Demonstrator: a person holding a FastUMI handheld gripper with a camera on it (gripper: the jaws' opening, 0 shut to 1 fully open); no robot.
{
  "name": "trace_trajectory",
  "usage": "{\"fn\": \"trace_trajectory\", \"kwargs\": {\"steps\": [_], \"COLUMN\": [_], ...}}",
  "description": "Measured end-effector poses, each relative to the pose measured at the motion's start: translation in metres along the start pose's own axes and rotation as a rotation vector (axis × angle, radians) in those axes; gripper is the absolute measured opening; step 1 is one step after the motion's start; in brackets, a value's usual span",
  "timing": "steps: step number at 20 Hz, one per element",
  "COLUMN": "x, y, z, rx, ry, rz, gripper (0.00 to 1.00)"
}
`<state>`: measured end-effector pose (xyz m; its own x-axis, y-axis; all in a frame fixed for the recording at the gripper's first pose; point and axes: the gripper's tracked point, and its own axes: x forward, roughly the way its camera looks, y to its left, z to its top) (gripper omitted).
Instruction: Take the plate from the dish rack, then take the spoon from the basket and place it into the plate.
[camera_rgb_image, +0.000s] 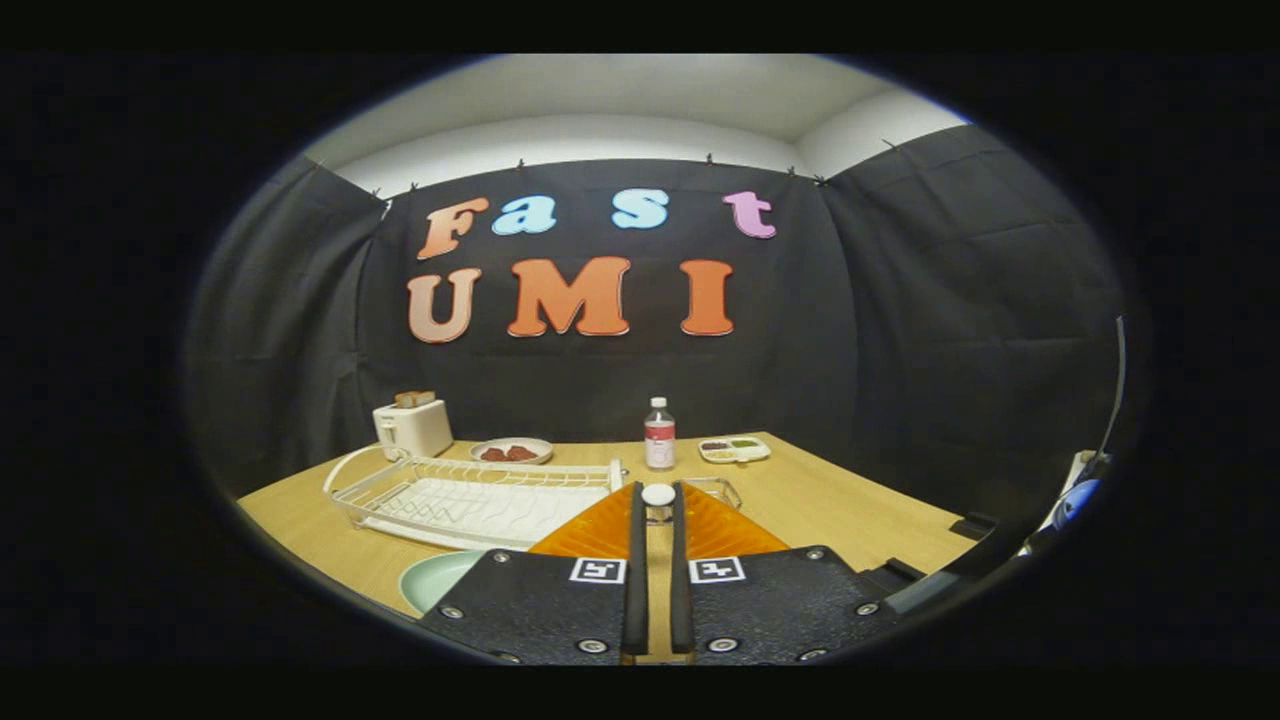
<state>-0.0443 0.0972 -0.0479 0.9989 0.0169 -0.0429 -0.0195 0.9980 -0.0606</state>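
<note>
Wooden table (850, 510) – carries dish rack (470, 500), toaster (413, 428), bottle (659, 434), 2 food dishes, pale green plate (440, 578).

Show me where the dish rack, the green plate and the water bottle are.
dish rack (470, 500): gripper view, its white ribbed tray.
green plate (440, 580): gripper view, its visible rim beside the gripper.
water bottle (659, 437): gripper view, its label.

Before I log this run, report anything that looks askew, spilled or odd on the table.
Nothing stands out. The dish rack sits flat and empty, the green plate lies on the table in front of it, and the bottle and toaster stand upright. The gripper holds a white-ended handle between its nearly closed fingers, above the basket.
</note>
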Motion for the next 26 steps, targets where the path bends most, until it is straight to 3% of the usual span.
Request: {"fn": "trace_trajectory", "kwargs": {"steps": [4, 12, 20, 26], "x": [-0.019, -0.052, -0.045, -0.029], "y": [0.016, 0.058, 0.111, 0.131], "z": [-0.005, -0.024, -0.053, -0.072], "rx": [-0.038, 0.006, 0.009, -0.007], "ry": [-0.013, 0.017, 0.06, 0.094], "rz": [0.014, 0.117, 0.24, 0.288], "gripper": [0.09, 0.08, 0.09, 0.09]}}
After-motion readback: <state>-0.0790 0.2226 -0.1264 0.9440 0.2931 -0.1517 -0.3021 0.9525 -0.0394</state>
